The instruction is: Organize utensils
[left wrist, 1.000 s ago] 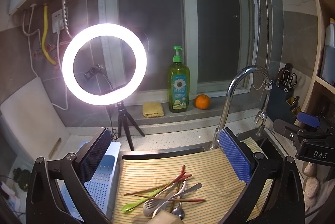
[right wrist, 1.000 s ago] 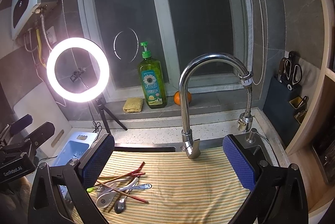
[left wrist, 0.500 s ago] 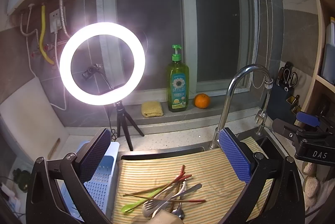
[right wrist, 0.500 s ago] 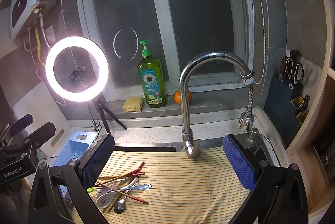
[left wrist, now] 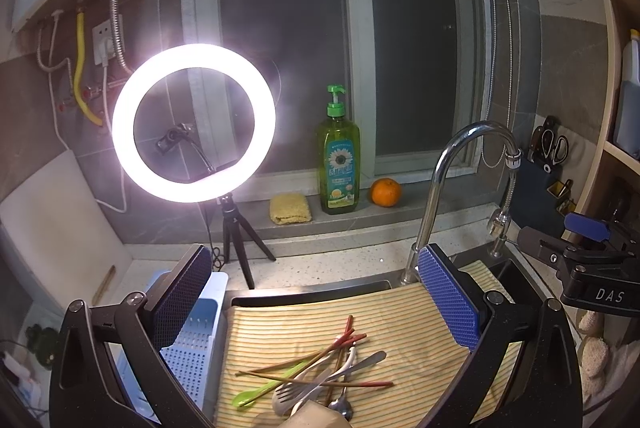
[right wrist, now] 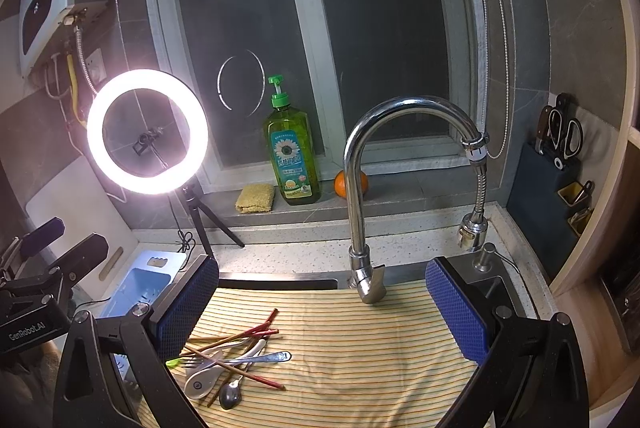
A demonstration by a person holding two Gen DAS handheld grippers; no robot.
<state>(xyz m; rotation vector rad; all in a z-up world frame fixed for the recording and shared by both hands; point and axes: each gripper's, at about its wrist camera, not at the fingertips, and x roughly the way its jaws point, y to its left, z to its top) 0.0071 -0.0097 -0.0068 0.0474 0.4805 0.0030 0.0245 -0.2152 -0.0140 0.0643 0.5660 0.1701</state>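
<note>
Left gripper (left wrist: 314, 292) and right gripper (right wrist: 322, 302) are both hovering side by side, jaws spread wide, gripping nothing.

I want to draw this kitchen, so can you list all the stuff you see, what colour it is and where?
chopsticks: several, red and brown, piled on cloth
spoons: three, white, metal, green, in pile
fork: one, metal, in pile
striped cloth: one, yellow, over sink
blue rack: one, left of cloth
faucet: one, chrome, behind cloth
soap bottle: one, green, windowsill
orange: one, windowsill
sponge: one, yellow, windowsill
ring light: one, lit, counter left
left hand-held gripper: black, blue pads, open
right hand-held gripper: same, open
</note>
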